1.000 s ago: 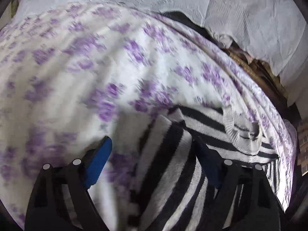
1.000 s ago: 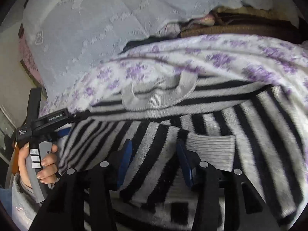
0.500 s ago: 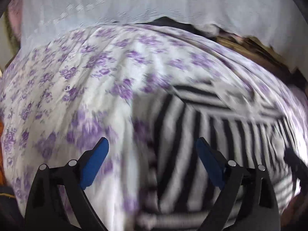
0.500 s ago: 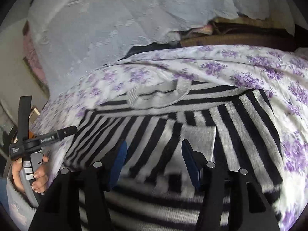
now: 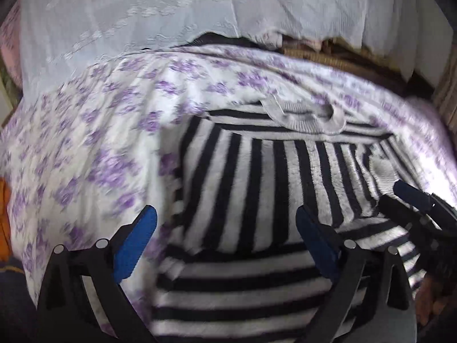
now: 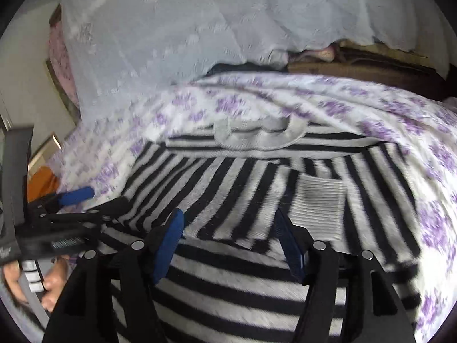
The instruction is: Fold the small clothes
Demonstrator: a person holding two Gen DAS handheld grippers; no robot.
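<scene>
A black-and-white striped sweater (image 5: 257,177) lies flat on a purple-flowered sheet (image 5: 94,148), grey collar (image 5: 302,117) at the far side and both sleeves folded across the body. The grey cuff (image 6: 320,203) of one sleeve rests on the chest. My left gripper (image 5: 225,220) hovers over the sweater's left half, jaws opening wide with nothing pinched between them. My right gripper (image 6: 230,220) hangs over the middle just short of the cuff, its jaws also opening and free of the fabric. One blue pad (image 5: 411,194) of the right gripper shows at the right edge of the left wrist view.
A pale lace cloth (image 6: 177,37) covers the back of the bed. Brown woven things (image 5: 320,54) lie at the back right. An orange object (image 6: 40,183) sits at the left edge. A person's hand (image 6: 54,280) holds the left gripper's handle.
Both grippers had striped sleeve fabric between their jaws; both have widened, let it go and drawn back. The left one moved farther and rolled, so the whole sweater now shows.
</scene>
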